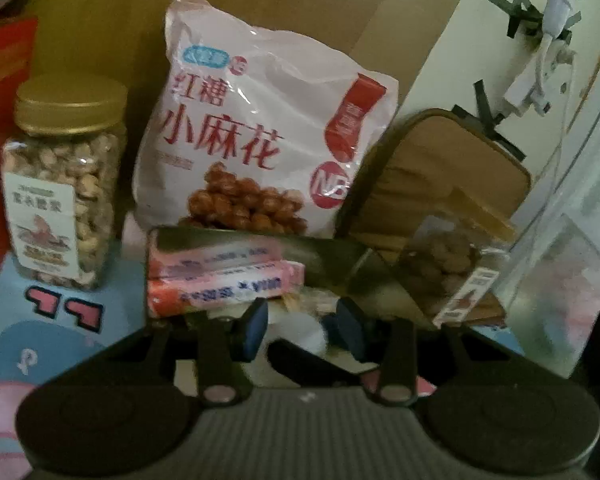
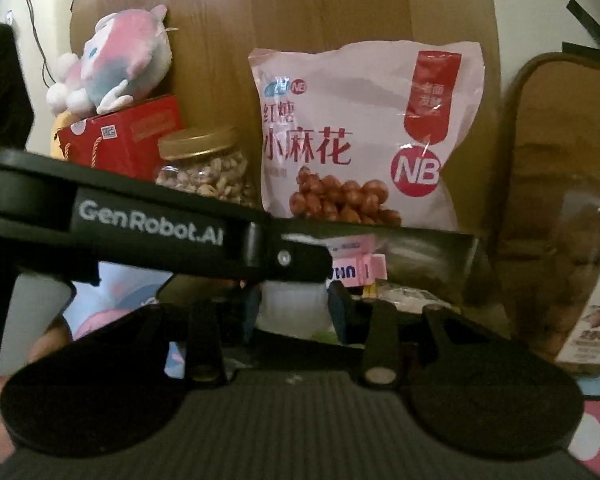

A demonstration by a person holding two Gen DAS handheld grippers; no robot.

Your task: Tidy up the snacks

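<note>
Currently: right claw (image 2: 294, 306) is clenched on a pale white soft packet (image 2: 292, 308). Left claw (image 1: 302, 326) has a white item between its pads; grip or gap, cannot tell (blur). Both sit at the near edge of the dark glossy open box (image 1: 328, 256), which holds flat pink packets (image 1: 220, 276) on the desk (image 1: 40, 320). Judgement: lower the packet into the free space beside the pink ones, keep it level, clear the box wall, release only once it rests

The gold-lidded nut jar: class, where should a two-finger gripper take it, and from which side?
Probably grip the nut jar across its clear, flat-sided body below the gold lid, coming from the front; it stands upright, with a red box close on its left.
</note>
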